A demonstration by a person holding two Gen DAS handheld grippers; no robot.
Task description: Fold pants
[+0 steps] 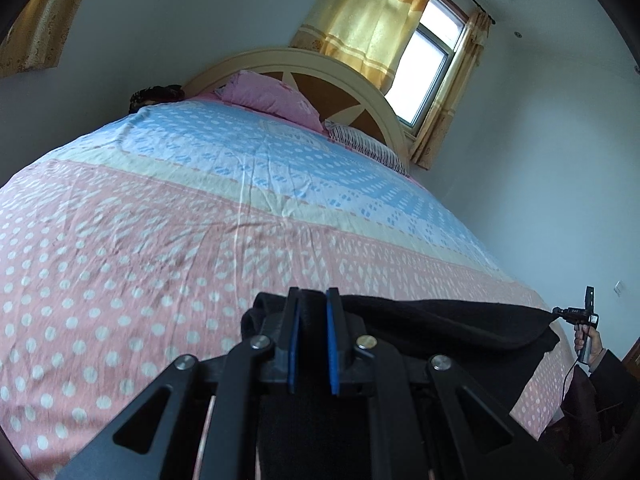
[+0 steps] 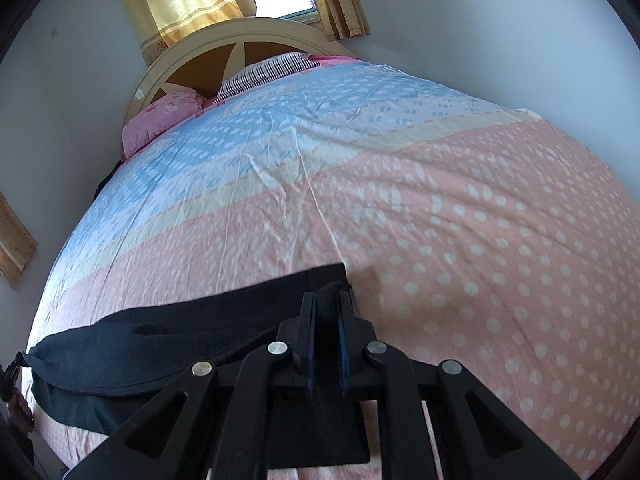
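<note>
The black pants (image 1: 440, 332) hang stretched between my two grippers, low over the near part of the bed. My left gripper (image 1: 313, 300) is shut on one end of the pants, with black cloth between its blue pads. My right gripper (image 2: 328, 300) is shut on the other end of the pants (image 2: 160, 344). In the left wrist view the right gripper (image 1: 576, 314) shows far right, held in a hand and pinching the cloth's corner. The cloth sags a little in the middle and its lower part hangs under the grippers.
The bed (image 1: 160, 240) has a pink dotted and blue patterned cover. A pink pillow (image 1: 272, 96) and a striped pillow (image 1: 368, 144) lie by the cream headboard (image 1: 304, 60). A window with yellow curtains (image 1: 376, 20) is behind it. Grey walls stand on both sides.
</note>
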